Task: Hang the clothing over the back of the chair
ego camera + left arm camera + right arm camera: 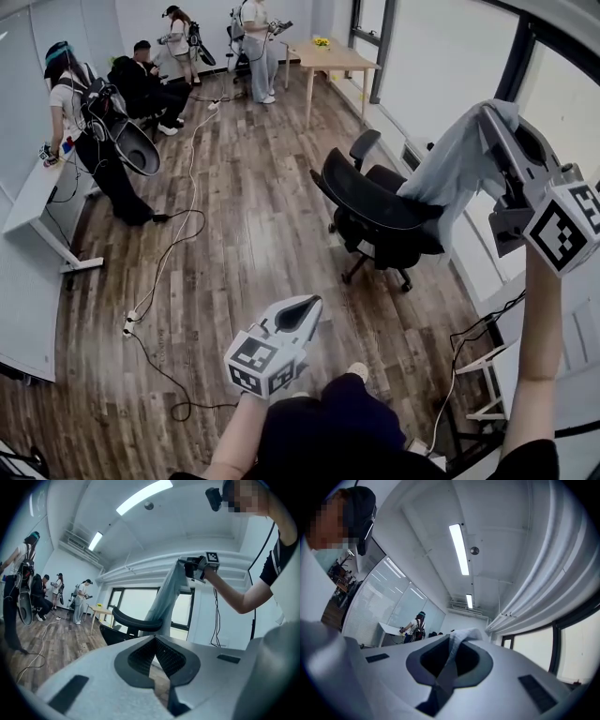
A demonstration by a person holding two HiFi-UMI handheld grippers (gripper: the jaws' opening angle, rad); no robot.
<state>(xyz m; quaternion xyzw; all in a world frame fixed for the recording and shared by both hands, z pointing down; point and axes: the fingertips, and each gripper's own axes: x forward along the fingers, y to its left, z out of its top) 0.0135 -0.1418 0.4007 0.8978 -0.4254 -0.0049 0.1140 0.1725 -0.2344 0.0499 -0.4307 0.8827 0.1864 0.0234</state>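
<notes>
My right gripper (495,114) is clamped on a top corner of the grey clothing (450,173), held high by the window (450,66). The cloth trails down onto the chair (370,202) back. It looks light and limp, likely to sag and slide on the mesh, so I'd grip near the upper edge. The left gripper (302,314) is closed, empty and low. There's open floor (244,225) left of the chair, but the window is close on its right.

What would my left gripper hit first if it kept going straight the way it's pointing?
Most likely the black office chair: the left gripper aims at its backrest, and nothing shows in between. The grey garment hangs right at that backrest, so which comes first is hard to judge.
</notes>
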